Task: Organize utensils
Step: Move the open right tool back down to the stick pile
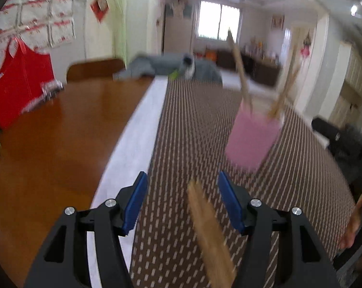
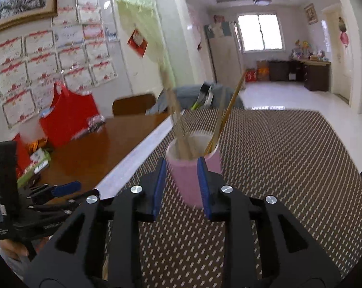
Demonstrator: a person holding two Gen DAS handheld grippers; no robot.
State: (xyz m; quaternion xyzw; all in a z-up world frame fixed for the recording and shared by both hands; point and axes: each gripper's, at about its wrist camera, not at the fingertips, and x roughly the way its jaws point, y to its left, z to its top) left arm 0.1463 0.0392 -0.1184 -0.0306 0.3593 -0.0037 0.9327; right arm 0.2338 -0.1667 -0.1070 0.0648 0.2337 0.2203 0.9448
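Note:
A pink cup (image 2: 193,175) holds a wooden utensil (image 2: 173,110) and chopsticks (image 2: 226,117). My right gripper (image 2: 182,187) is shut on the cup, with a blue pad on each side, above the patterned mat (image 2: 289,168). In the left wrist view the cup (image 1: 251,141) is blurred, ahead and to the right. My left gripper (image 1: 183,201) is open over the mat (image 1: 193,124). A blurred wooden utensil (image 1: 209,235) lies between its fingers, nearer the right one; I cannot tell if it touches them. The left gripper also shows in the right wrist view (image 2: 48,192).
A brown wooden table (image 1: 60,144) lies left of the mat. A red bag (image 1: 20,84) and small items stand at its far left. A grey cloth (image 1: 166,67) and a chair back (image 1: 94,69) are at the far end. A black object (image 1: 344,139) sits at right.

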